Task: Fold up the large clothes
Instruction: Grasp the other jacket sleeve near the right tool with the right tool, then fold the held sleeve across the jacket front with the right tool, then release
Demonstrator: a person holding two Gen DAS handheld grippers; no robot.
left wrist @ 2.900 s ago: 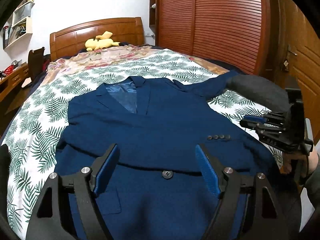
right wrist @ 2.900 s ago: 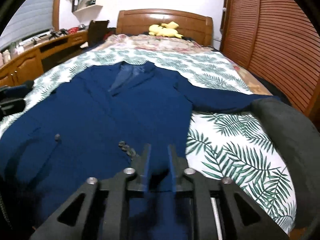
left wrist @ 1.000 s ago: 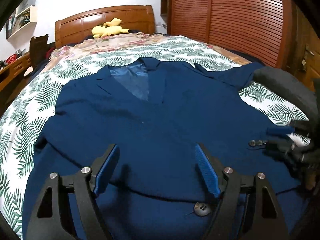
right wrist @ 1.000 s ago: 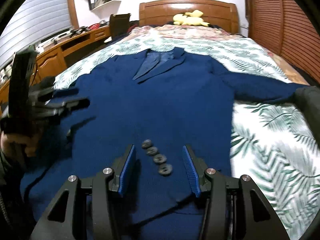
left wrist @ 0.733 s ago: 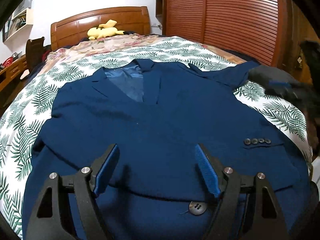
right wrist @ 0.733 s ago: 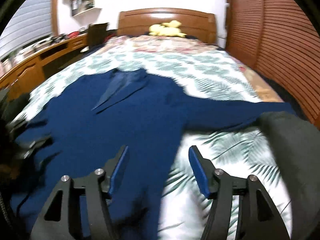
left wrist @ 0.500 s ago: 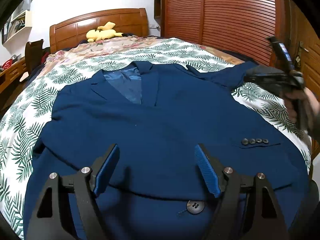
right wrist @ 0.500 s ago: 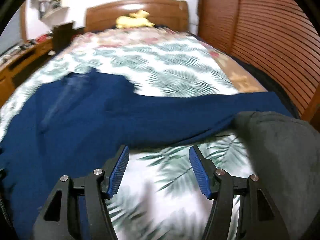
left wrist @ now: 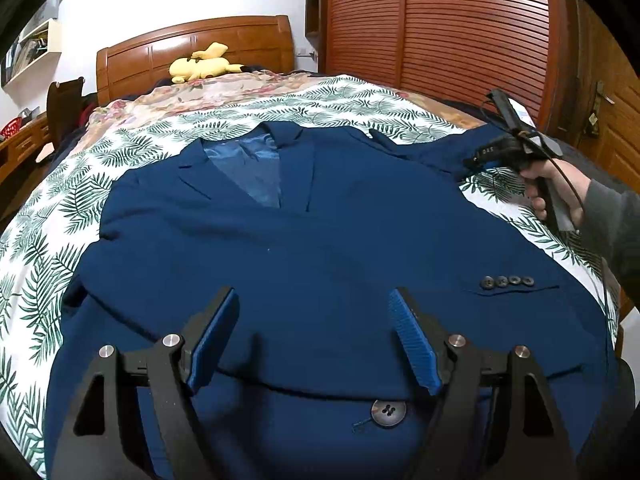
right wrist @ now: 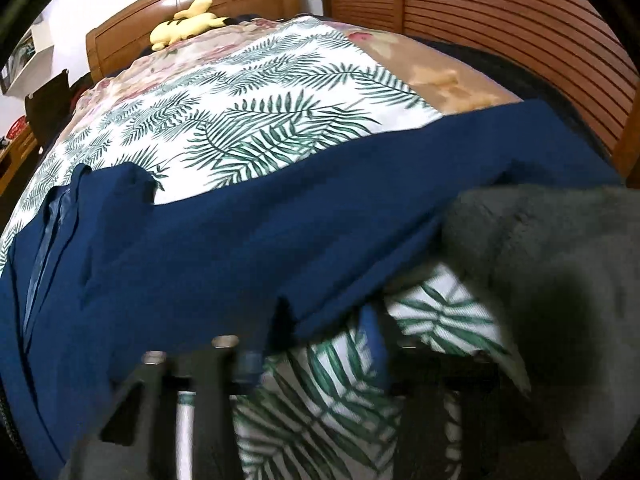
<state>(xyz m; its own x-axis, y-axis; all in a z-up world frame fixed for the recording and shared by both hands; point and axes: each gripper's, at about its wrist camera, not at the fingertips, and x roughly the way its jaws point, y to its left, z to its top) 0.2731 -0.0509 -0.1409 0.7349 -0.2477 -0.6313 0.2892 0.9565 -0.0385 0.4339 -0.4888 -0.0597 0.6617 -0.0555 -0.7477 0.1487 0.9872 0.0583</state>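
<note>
A navy blue suit jacket (left wrist: 320, 240) lies face up on the bed, collar toward the headboard. One sleeve is folded across its front, its cuff buttons (left wrist: 506, 281) at the right. My left gripper (left wrist: 314, 340) is open and empty above the jacket's lower front, near a large button (left wrist: 387, 412). My right gripper (right wrist: 316, 340) is open and low at the near edge of the other sleeve (right wrist: 320, 216), which stretches toward the bed's right side. In the left wrist view the right gripper (left wrist: 480, 160) sits at that sleeve.
The bed has a leaf-print cover (left wrist: 48, 216) and a wooden headboard (left wrist: 192, 44) with a yellow plush toy (left wrist: 204, 66). A dark grey cushion (right wrist: 552, 280) lies on the sleeve's end. Slatted wooden wardrobe doors (left wrist: 440, 28) stand at the right.
My right gripper let go of the folded sleeve, opened, and swung right and forward down to the outstretched sleeve. My left gripper has stayed open over the jacket's front.
</note>
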